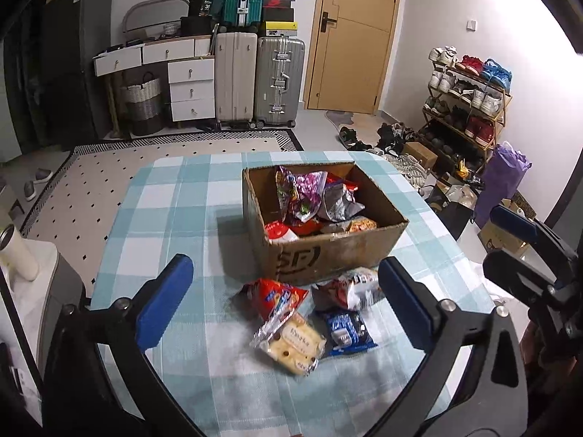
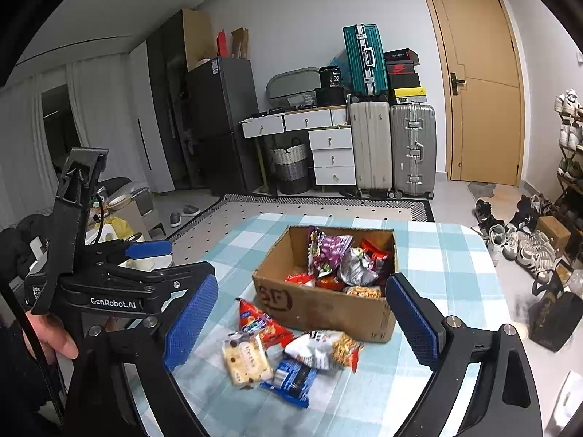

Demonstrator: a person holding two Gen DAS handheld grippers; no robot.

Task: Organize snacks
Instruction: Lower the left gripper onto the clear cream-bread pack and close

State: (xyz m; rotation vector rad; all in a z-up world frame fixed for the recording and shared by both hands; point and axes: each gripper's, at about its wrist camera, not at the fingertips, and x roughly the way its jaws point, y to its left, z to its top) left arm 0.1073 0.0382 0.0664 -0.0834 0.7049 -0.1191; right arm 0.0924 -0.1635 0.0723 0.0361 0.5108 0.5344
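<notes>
A cardboard box (image 1: 339,251) (image 2: 328,313) holding several snack bags stands on the checked table (image 1: 175,196) (image 2: 448,266). In front of it lie a red bag (image 1: 273,296) (image 2: 262,322), a white-and-red bag (image 1: 346,287) (image 2: 324,347), a blue packet (image 1: 348,329) (image 2: 291,378) and a clear pack of biscuits (image 1: 291,346) (image 2: 247,362). My left gripper (image 1: 288,306) is open and empty, above these loose snacks; it also shows at the left of the right wrist view (image 2: 149,251). My right gripper (image 2: 302,324) is open and empty above the same snacks, and shows in the left wrist view (image 1: 510,233).
Beyond the table lie a patterned rug (image 1: 109,167), white drawers (image 1: 189,87), suitcases (image 1: 278,80) and a door (image 1: 357,36). A shoe rack (image 1: 470,109) and bags stand to the right. A white bottle (image 1: 18,255) stands at the left.
</notes>
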